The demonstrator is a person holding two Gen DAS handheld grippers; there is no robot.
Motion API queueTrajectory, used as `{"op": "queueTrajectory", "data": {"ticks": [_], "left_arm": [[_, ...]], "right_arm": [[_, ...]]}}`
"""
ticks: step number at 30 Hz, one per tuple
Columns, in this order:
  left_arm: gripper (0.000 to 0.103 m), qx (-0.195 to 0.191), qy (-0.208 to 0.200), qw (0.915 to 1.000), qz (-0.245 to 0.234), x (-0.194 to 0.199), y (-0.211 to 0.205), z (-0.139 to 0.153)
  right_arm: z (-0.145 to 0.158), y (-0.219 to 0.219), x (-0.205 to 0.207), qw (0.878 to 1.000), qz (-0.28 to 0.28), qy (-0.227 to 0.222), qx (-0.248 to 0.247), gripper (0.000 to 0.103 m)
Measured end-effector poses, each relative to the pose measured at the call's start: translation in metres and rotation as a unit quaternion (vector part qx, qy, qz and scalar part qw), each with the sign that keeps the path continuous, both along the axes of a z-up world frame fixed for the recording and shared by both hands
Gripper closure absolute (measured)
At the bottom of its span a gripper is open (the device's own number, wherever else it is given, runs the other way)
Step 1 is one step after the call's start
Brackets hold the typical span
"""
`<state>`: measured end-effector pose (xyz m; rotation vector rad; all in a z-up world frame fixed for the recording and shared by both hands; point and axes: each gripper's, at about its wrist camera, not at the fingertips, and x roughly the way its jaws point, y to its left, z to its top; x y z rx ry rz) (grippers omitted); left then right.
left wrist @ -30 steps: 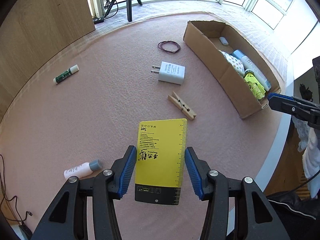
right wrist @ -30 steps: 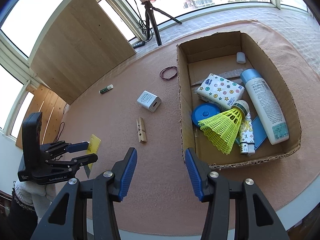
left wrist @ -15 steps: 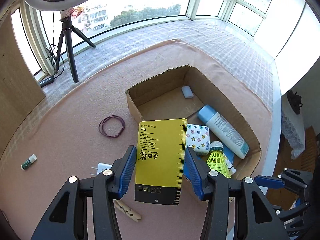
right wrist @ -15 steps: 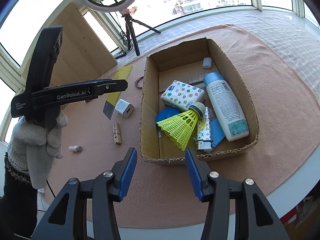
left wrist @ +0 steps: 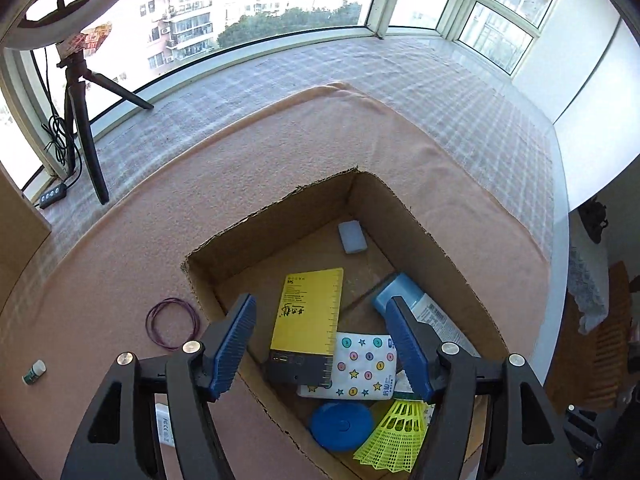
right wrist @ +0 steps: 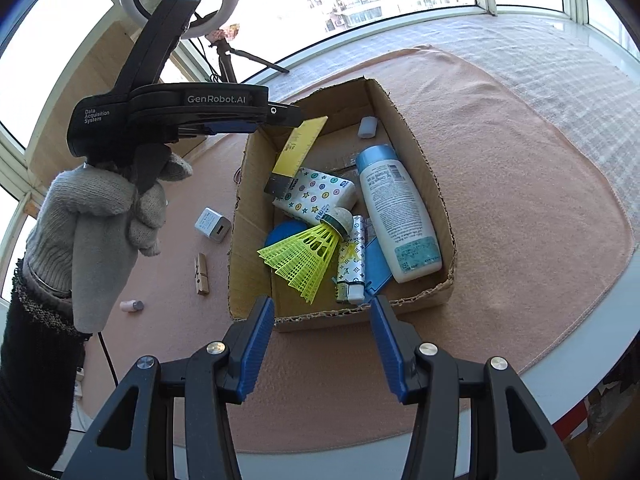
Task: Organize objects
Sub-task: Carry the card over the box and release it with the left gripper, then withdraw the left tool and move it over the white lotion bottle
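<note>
My right claw (right wrist: 322, 344) hangs with its blue pads apart and nothing between them, just short of the near wall of the open brown cardboard box (right wrist: 416, 148) on the pink-covered counter (right wrist: 520, 184). Inside, nearest me, lie a yellow plastic shuttlecock (right wrist: 304, 252), a round blue lid (left wrist: 340, 426), a star-patterned tissue pack (right wrist: 320, 194) and a white bottle with a blue cap (right wrist: 396, 216); a small white eraser (right wrist: 367, 127) sits at the far end. My left claw (left wrist: 322, 346) has just been opening; the yellow card ruler with a black end (left wrist: 310, 320) sits loose between its pads, slanting onto the tissue pack.
</note>
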<state>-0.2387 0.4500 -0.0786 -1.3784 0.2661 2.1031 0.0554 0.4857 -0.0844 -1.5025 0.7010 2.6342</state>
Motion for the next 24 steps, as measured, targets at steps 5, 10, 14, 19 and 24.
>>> {"op": "queueTrajectory", "data": {"ticks": [5, 10, 14, 19, 24], "left_arm": [[0.033, -0.007, 0.006, 0.9999, 0.005, 0.0, -0.004, 0.001], [0.033, -0.007, 0.011, 0.9997, 0.019, 0.003, -0.024, 0.004], [0.033, 0.004, 0.011, 0.9992, 0.037, 0.01, -0.053, 0.01], [0.031, 0.009, 0.015, 0.9976, 0.066, 0.025, -0.106, 0.017], [0.031, -0.001, 0.02, 0.9951, 0.097, 0.044, -0.168, 0.02]], "right_arm": [[0.0, 0.001, -0.002, 1.0, -0.001, 0.001, 0.0, 0.054], [0.001, -0.007, -0.007, 1.0, 0.008, 0.004, 0.001, 0.054], [0.004, -0.019, -0.011, 1.0, 0.023, 0.007, -0.001, 0.054], [0.005, -0.039, -0.015, 0.999, 0.044, 0.011, -0.004, 0.054], [0.007, -0.062, -0.023, 0.997, 0.07, 0.013, -0.008, 0.054]]}}
